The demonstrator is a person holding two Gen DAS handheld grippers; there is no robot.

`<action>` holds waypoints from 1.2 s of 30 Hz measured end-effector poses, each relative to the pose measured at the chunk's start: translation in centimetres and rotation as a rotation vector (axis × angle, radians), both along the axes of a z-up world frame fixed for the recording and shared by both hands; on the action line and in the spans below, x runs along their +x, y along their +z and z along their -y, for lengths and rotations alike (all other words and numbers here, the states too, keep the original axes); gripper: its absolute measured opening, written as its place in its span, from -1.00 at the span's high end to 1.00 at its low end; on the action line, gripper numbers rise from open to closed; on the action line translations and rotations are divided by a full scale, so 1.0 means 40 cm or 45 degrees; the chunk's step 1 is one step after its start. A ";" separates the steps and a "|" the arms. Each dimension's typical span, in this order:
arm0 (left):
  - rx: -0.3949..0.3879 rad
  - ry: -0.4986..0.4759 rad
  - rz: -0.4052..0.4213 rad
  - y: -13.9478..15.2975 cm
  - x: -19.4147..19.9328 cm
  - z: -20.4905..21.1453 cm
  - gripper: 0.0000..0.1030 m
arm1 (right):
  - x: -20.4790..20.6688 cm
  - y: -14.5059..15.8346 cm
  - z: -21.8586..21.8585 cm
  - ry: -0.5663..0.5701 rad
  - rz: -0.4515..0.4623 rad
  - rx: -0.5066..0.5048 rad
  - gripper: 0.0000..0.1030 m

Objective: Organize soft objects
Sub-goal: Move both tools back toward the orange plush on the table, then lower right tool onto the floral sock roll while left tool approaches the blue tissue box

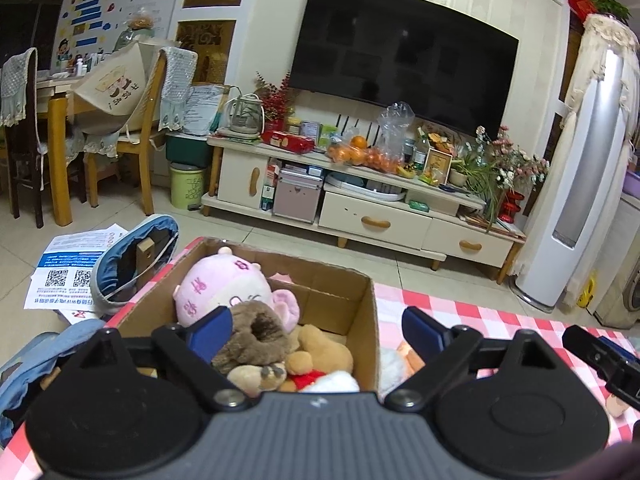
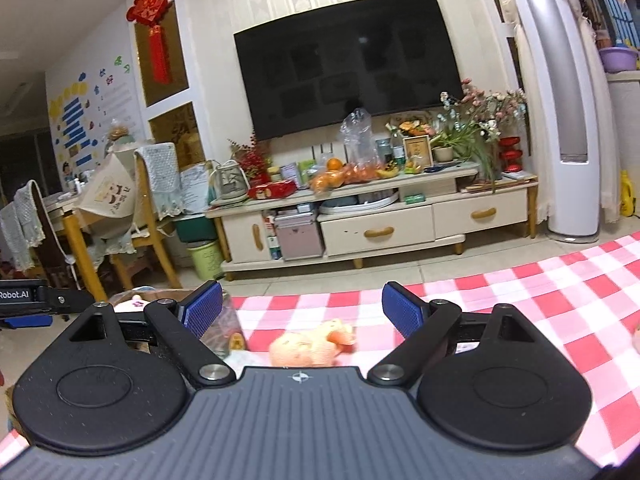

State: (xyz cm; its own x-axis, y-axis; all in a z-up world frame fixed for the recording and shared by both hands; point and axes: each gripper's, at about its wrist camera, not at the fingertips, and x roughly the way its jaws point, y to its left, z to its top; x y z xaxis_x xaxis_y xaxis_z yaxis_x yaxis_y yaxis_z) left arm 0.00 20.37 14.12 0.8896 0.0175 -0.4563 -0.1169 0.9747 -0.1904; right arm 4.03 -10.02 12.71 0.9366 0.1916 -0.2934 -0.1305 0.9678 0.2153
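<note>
My left hand-held gripper (image 1: 316, 330) hung spread and empty over the box (image 1: 362, 304), its toys dropped in. My right hand-held gripper (image 2: 302, 306), spread, faced the peach toy (image 2: 310, 344) on the counter (image 2: 520, 300).

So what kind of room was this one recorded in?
Most likely a home living room with a dining corner. A large wall TV hangs above a cluttered TV cabinet, and a dining table stands off to the side. The work surface has a red checked cloth.
</note>
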 end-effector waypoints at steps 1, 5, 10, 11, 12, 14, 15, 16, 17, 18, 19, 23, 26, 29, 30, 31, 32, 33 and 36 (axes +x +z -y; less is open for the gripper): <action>0.005 -0.005 -0.002 -0.001 0.001 0.005 -0.79 | -0.001 -0.002 0.003 -0.004 -0.002 -0.001 -1.00; 0.033 -0.031 -0.009 -0.003 -0.002 0.031 -0.83 | -0.005 -0.011 0.005 -0.025 -0.011 -0.004 -1.00; 0.076 -0.065 -0.015 -0.008 0.000 0.062 -0.91 | -0.013 -0.014 0.013 -0.050 -0.015 -0.013 -1.00; 0.085 -0.070 -0.016 -0.008 0.000 0.068 -0.92 | -0.015 -0.013 0.015 -0.055 -0.013 -0.011 -1.00; 0.095 -0.076 -0.017 -0.009 0.001 0.075 -0.92 | -0.018 -0.013 0.017 -0.062 -0.010 -0.012 -1.00; 0.108 -0.084 -0.021 -0.011 0.003 0.090 -0.92 | -0.022 -0.012 0.018 -0.074 -0.007 -0.014 -1.00; 0.114 -0.090 -0.026 -0.012 0.005 0.096 -0.93 | -0.022 -0.011 0.021 -0.080 -0.006 -0.014 -1.00; 0.120 -0.095 -0.029 -0.014 0.004 0.103 -0.93 | -0.025 -0.013 0.022 -0.087 -0.006 -0.013 -1.00; 0.127 -0.101 -0.033 -0.015 0.006 0.109 -0.94 | -0.026 -0.014 0.022 -0.094 -0.007 -0.013 -1.00; 0.134 -0.105 -0.036 -0.017 0.006 0.115 -0.95 | -0.028 -0.016 0.025 -0.099 -0.008 -0.013 -1.00; 0.140 -0.109 -0.039 -0.018 0.007 0.121 -0.96 | -0.029 -0.018 0.025 -0.105 -0.010 -0.014 -1.00; 0.158 -0.127 -0.046 -0.024 0.010 0.146 -0.98 | -0.036 -0.023 0.028 -0.131 -0.020 -0.014 -1.00; 0.174 -0.145 -0.058 -0.029 0.012 0.168 -0.98 | -0.038 -0.024 0.034 -0.149 -0.024 -0.014 -1.00; 0.190 -0.165 -0.070 -0.035 0.015 0.190 -0.98 | -0.040 -0.024 0.034 -0.169 -0.030 -0.016 -1.00; 0.195 -0.171 -0.074 -0.037 0.017 0.198 -0.98 | -0.041 -0.025 0.037 -0.176 -0.033 -0.015 -1.00; 0.201 -0.180 -0.075 -0.038 0.017 0.204 -0.98 | -0.042 -0.026 0.037 -0.184 -0.037 -0.014 -1.00; 0.203 -0.186 -0.079 -0.040 0.017 0.211 -0.98 | -0.041 -0.027 0.039 -0.191 -0.043 -0.011 -1.00; 0.206 -0.192 -0.083 -0.042 0.017 0.218 -0.98 | -0.041 -0.029 0.039 -0.198 -0.049 -0.009 -1.00; 0.215 -0.208 -0.094 -0.048 0.017 0.239 -0.98 | -0.044 -0.033 0.040 -0.217 -0.063 -0.010 -1.00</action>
